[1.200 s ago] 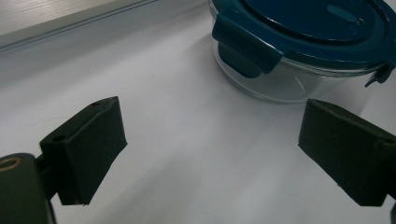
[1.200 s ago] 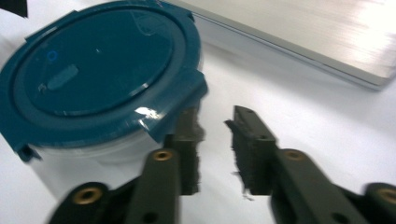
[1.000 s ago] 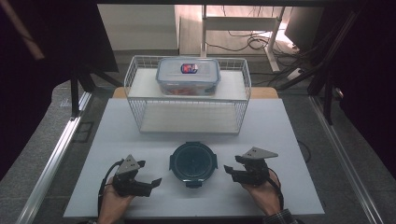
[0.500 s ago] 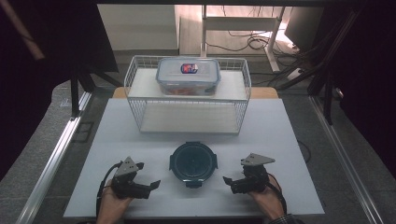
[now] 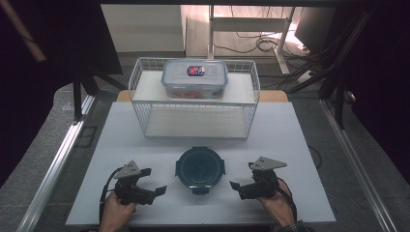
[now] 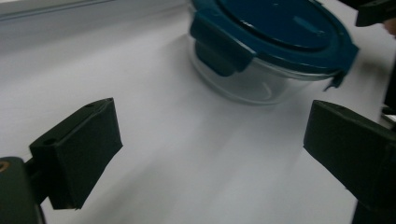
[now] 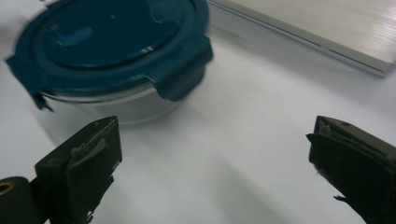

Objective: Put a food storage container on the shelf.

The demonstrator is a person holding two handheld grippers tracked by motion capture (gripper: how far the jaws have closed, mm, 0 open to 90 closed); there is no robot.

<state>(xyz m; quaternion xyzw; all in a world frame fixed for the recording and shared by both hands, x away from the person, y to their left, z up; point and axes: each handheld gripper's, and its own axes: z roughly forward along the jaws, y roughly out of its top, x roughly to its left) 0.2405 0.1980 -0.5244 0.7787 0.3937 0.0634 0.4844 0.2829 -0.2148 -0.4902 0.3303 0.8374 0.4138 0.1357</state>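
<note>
While wide open, both hand-held grippers flank the round container [image 5: 200,166].

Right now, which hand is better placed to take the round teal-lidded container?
Near even; slight edge to the left tool. Both flank the container with open jaws, but the left's jaws frame a lid latch; the right tool sees it off-centre.
</note>
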